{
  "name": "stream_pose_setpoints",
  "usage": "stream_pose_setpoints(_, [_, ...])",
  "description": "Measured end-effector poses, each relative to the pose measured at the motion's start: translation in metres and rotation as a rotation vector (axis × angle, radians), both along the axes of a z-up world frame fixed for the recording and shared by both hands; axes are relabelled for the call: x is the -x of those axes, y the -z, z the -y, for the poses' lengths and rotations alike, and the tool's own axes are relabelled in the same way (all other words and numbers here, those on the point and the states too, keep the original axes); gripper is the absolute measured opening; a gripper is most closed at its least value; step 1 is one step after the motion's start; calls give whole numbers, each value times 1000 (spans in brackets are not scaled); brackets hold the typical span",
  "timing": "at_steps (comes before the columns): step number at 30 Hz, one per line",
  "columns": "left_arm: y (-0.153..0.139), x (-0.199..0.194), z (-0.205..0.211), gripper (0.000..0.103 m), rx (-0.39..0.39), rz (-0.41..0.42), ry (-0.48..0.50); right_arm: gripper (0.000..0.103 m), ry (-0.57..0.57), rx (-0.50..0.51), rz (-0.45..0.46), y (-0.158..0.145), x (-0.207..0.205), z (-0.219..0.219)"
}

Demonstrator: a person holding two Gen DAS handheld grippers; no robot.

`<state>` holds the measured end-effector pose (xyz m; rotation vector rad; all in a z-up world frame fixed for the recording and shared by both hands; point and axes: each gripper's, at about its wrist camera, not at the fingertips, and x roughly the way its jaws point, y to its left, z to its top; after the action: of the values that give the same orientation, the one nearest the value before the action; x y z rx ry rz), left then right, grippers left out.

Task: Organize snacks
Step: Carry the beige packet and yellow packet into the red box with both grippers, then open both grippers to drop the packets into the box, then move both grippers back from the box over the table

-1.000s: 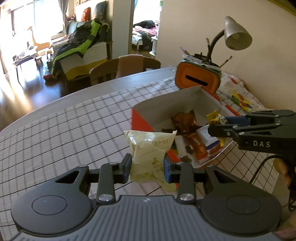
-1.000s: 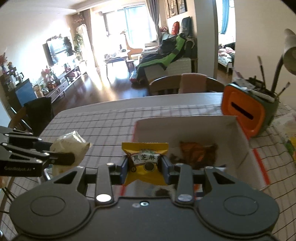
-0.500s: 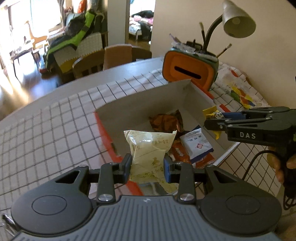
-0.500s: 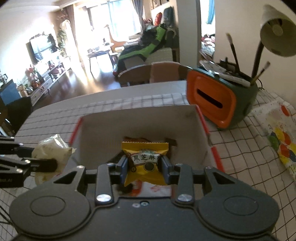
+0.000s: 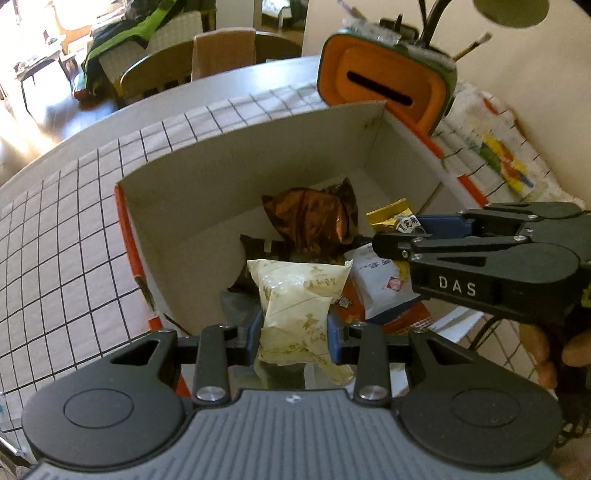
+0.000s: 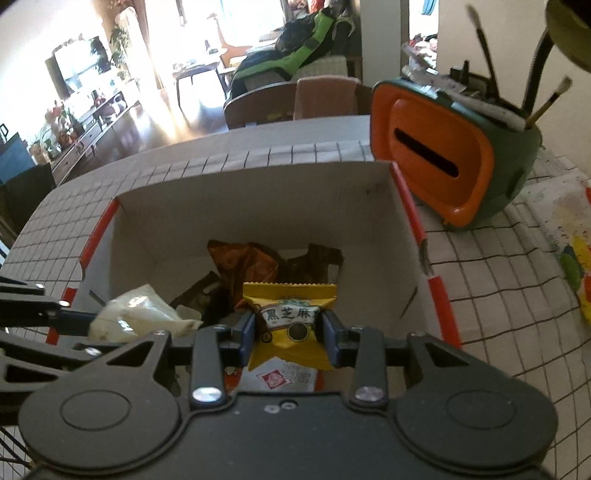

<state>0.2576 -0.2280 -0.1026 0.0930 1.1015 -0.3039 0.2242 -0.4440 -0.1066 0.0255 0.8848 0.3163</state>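
While both grippers hang over the open box (image 5: 258, 155), the left gripper (image 5: 294, 328) clasps a cream packet (image 5: 295, 295) and the right gripper (image 6: 289, 332) a yellow packet (image 6: 290, 314), 2 snacks poised above packets already lying inside, likely for dropping.

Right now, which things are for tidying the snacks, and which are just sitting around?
For the job: left gripper holding pale packet; right gripper holding yellow packet; cardboard box; brown wrapper.

Just lying about: orange holder, lamp, chair.
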Motion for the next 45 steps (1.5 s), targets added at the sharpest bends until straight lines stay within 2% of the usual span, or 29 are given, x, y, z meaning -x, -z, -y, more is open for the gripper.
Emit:
stream_pose_setpoints(4, [12, -7, 6, 34, -36, -38, -4, 36, 13, 2, -52, 5, -8, -2])
stream_pose_setpoints(15, [24, -9, 14, 35, -82, -64, 19, 37, -3, 23, -60, 4, -13, -3])
stream_pose_setpoints(19, [21, -6, 14, 36, -80, -50, 26, 38, -5, 39, -61, 3, -13, -3])
stream_pose_setpoints(29, [0, 10, 6, 45, -15, -9, 24, 43, -19, 15, -65, -8, 0, -2])
stream_pose_setpoints(33, [-11, 18, 1, 53, 6, 22, 20, 52, -22, -2, -47, -18, 10, -3])
stream_pose_setpoints(38, [-25, 31, -12, 54, 24, 62, 22, 62, -15, -41, -34, -32, 24, -5])
stream_pose_setpoints(41, [-34, 41, -22, 59, 29, 93, 25, 66, -18, -48, -15, -42, 33, -11])
stream_pose_setpoints(43, [-40, 47, -28, 61, 30, 115, 30, 75, -20, -52, -3, -48, 39, -17])
stream_pose_setpoints(45, [-45, 53, -36, 63, 34, 131, 28, 78, -21, -53, 11, -53, 45, -24])
